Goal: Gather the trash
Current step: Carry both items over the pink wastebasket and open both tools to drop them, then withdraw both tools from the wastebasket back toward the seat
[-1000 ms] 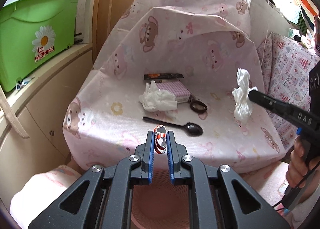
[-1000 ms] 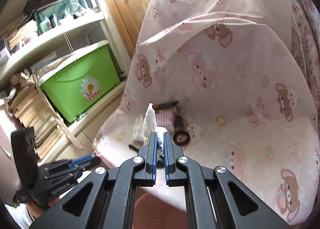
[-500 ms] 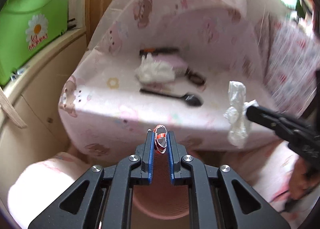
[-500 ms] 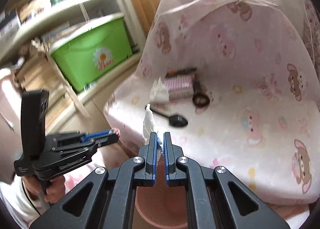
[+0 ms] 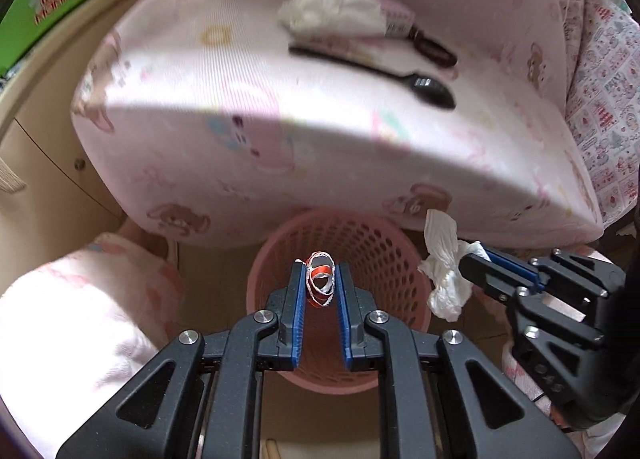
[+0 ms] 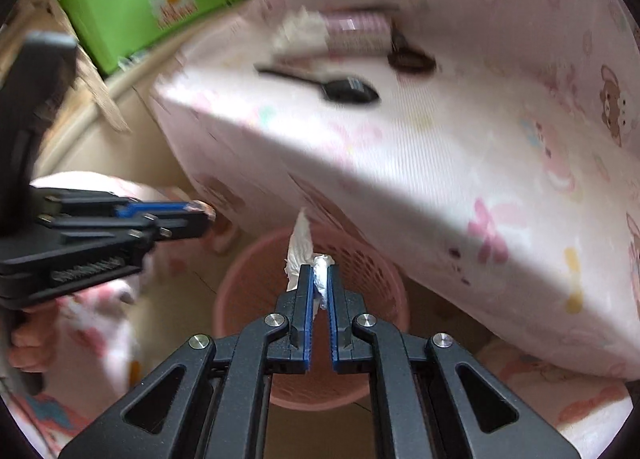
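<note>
Pink perforated basket point(image 5: 372, 255), crumpled white tissue point(image 6: 304, 255), curled red-white wrapper point(image 5: 319, 285)

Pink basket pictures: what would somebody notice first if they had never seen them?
Probably the pink basket on the floor below the cushion's front edge. Over it, the left gripper pinches a small red-and-white wrapper and the right gripper pinches a crumpled white tissue. Up on the pink bear-print cushion lie a black spoon and more tissue.
</note>
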Demonstrator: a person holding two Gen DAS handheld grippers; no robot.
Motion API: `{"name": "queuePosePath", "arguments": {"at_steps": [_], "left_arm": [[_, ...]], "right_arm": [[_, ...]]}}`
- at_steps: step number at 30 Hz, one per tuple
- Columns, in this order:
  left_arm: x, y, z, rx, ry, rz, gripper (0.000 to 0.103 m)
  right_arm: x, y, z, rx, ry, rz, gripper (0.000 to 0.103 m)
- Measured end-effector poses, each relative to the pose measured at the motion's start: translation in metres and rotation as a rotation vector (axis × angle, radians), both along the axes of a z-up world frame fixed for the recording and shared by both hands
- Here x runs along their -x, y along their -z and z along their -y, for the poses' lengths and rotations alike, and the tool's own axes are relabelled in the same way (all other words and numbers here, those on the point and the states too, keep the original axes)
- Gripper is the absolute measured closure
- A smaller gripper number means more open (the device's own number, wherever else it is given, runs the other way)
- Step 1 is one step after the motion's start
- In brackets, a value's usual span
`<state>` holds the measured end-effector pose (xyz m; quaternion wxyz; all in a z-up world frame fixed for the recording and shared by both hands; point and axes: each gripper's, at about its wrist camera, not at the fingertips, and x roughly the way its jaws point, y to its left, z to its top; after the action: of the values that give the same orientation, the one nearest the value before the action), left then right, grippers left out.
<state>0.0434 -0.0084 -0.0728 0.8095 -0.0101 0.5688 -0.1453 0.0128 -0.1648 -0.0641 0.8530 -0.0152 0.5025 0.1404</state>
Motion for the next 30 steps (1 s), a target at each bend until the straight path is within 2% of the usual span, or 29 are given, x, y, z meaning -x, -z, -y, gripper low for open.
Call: {"name": "queuePosePath", "arguments": {"at_steps": [4, 8, 10, 16, 18, 23, 24, 25, 26, 27, 28, 30], "left_arm": [[-0.009, 0.030, 0.001, 0.015, -0.036, -0.134, 0.090], [-0.017, 0.051, 0.007, -0.003, -0.040, -0.217, 0.089], [-0.023, 0.063, 0.006, -0.024, -0.049, -0.274, 0.089], [-0.031, 0.091, -0.002, -0.024, -0.102, -0.445, 0.089], [-0.033, 0.098, 0.002, -0.029, -0.091, -0.476, 0.089], [-0.032, 0.111, 0.008, -0.063, -0.086, -0.483, 0.088], [-0.034, 0.117, 0.007, -0.083, -0.076, -0.479, 0.084], [-0.031, 0.119, 0.009, -0.109, -0.065, -0.475, 0.070], [-0.030, 0.121, 0.011, -0.125, -0.065, -0.474, 0.063], [-0.028, 0.123, 0.010, -0.128, -0.078, -0.475, 0.064], [-0.027, 0.123, 0.007, -0.113, -0.097, -0.480, 0.064], [-0.030, 0.119, -0.002, -0.086, -0.116, -0.482, 0.062]], "right_arm": [[-0.007, 0.025, 0.000, 0.014, 0.020, -0.096, 0.096], [-0.004, 0.037, -0.008, 0.088, -0.013, -0.109, 0.096], [-0.003, 0.040, -0.010, 0.101, -0.024, -0.119, 0.096], [-0.007, 0.058, -0.011, 0.127, -0.007, -0.188, 0.096], [-0.010, 0.065, -0.013, 0.137, -0.008, -0.207, 0.096], [-0.013, 0.079, -0.014, 0.155, 0.008, -0.240, 0.093], [-0.013, 0.081, -0.016, 0.161, 0.011, -0.240, 0.088], [-0.014, 0.083, -0.018, 0.171, 0.012, -0.240, 0.076], [-0.015, 0.086, -0.020, 0.181, 0.012, -0.241, 0.066], [-0.015, 0.087, -0.021, 0.195, 0.016, -0.239, 0.046], [-0.014, 0.086, -0.020, 0.208, 0.026, -0.229, 0.037], [-0.013, 0.083, -0.017, 0.216, 0.030, -0.214, 0.037]]}}
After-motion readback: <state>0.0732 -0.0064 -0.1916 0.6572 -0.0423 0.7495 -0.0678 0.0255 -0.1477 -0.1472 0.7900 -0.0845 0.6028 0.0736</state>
